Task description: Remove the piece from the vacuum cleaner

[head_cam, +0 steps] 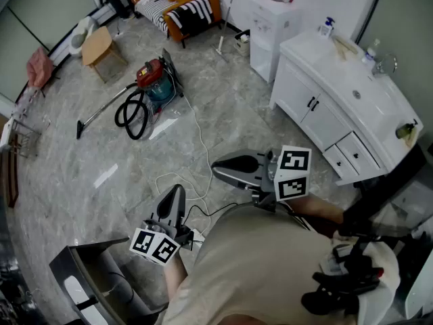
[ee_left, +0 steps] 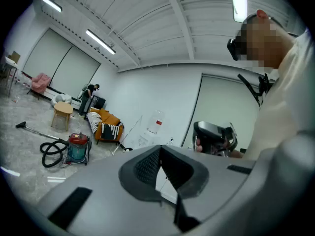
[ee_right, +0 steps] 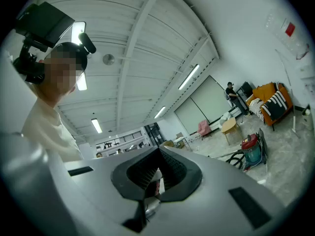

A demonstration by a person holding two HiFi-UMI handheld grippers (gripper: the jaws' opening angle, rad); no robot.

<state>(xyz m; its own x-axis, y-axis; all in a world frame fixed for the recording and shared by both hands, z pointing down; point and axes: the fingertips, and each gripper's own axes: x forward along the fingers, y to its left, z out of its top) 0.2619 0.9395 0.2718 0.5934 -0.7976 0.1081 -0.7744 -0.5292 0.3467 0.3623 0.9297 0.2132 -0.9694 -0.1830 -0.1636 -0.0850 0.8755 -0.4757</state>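
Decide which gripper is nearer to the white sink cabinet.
Right. In the head view, the right gripper is below and left of the sink cabinet, with bare floor between them. The left gripper is lower and further left.

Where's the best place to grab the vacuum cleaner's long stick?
Probably the straight wand, near its middle, coming from above: it lies low along the floor, thin and bare, stretching away from the vacuum cleaner, clear of the looped black hose.
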